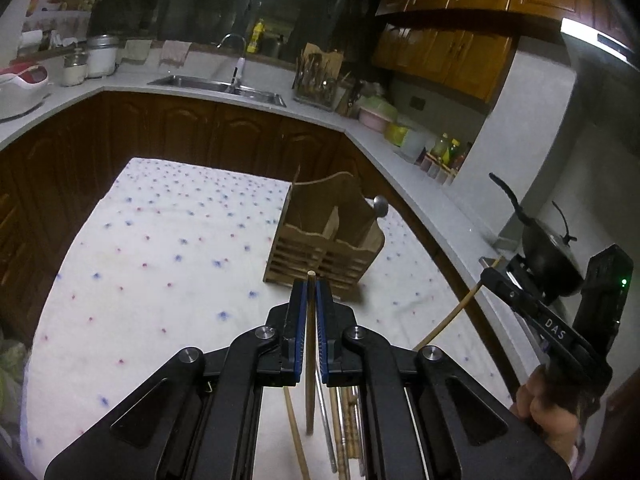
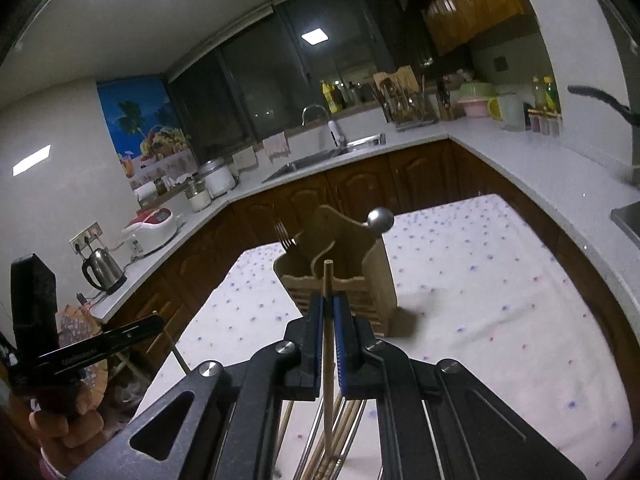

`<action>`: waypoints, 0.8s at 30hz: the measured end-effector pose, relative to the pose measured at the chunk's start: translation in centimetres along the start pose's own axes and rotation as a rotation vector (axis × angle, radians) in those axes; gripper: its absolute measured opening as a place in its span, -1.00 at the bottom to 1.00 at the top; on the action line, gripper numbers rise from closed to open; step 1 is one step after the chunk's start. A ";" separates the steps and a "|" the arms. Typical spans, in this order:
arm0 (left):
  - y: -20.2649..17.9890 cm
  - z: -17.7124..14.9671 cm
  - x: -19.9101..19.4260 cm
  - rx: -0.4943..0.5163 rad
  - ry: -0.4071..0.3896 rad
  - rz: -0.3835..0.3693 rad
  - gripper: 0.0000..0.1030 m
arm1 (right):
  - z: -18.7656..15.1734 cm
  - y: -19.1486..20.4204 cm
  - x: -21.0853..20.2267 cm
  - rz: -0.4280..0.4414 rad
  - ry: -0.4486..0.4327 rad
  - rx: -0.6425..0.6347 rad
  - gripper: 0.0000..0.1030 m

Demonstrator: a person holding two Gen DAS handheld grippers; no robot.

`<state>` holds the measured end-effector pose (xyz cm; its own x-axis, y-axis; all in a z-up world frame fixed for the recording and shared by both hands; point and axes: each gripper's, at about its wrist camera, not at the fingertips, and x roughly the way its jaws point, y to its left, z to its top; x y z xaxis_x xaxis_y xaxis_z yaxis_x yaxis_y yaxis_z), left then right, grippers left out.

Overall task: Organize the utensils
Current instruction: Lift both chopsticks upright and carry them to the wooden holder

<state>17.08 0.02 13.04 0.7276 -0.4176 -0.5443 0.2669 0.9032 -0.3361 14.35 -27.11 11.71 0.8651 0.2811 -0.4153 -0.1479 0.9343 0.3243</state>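
Above the cloth-covered desk (image 1: 160, 240), the left tool (image 1: 309, 292) and right tool (image 2: 329, 304) each pinch one light, stiff, slippery chopstick (image 1: 309, 340) near its upper end, short of the wooden holder (image 1: 328, 240) by the far edge.

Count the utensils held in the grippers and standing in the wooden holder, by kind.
Wooden chopsticks, one in the left gripper, one in the right gripper: 2
Fork in the wooden holder: 1
Round-headed metal utensil in the holder: 1
Total: 4
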 end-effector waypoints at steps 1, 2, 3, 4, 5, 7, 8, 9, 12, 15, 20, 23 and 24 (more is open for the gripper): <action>0.0 0.1 -0.1 -0.001 -0.003 0.001 -0.92 | 0.1 0.0 -0.1 -0.001 -0.005 -0.002 -0.90; 0.0 0.1 -0.1 -0.001 -0.006 0.002 -0.92 | 0.2 0.0 -0.1 -0.002 -0.008 -0.003 -0.90; 0.1 0.2 -0.3 -0.001 -0.010 0.004 -0.92 | 0.2 0.0 -0.3 -0.001 -0.009 -0.003 -0.90; 0.0 0.2 -0.3 -0.001 -0.013 0.006 -0.92 | 0.2 0.0 -0.3 -0.002 -0.010 -0.002 -0.90; 0.0 0.3 -0.4 -0.002 -0.015 0.006 -0.92 | 0.2 0.0 -0.3 -0.002 -0.012 -0.001 -0.90; 0.0 0.3 -0.4 -0.002 -0.022 0.007 -0.92 | 0.3 -0.1 -0.3 -0.001 -0.013 0.000 -0.90; 0.0 0.4 -0.4 -0.001 -0.024 0.009 -0.92 | 0.3 -0.1 -0.3 -0.001 -0.015 -0.001 -0.90; 0.0 0.4 -0.4 0.000 -0.026 0.009 -0.92 | 0.3 -0.1 -0.3 -0.001 -0.016 -0.002 -0.90; -0.1 0.6 -0.6 0.004 -0.034 0.012 -0.92 | 0.4 -0.2 -0.3 0.000 -0.018 0.001 -0.90; -0.3 0.8 -0.8 0.008 -0.045 0.015 -0.92 | 0.4 -0.1 -0.5 0.001 -0.021 0.000 -0.90; -0.5 1.5 -1.1 0.014 -0.063 0.013 -0.92 | 1.2 0.1 -0.6 0.007 -0.032 -0.004 -0.90; -0.7 2.2 -1.3 0.021 -0.082 0.011 -0.92 | 1.7 0.1 -0.6 0.009 -0.040 -0.004 -0.90; -0.7 2.5 -1.4 0.023 -0.088 0.009 -0.92 | 1.9 0.0 -0.5 0.009 -0.044 -0.003 -0.90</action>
<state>17.42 0.18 15.96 0.7827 -0.3997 -0.4771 0.2734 0.9094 -0.3133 14.80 -27.65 13.58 0.8841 0.2799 -0.3741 -0.1576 0.9324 0.3253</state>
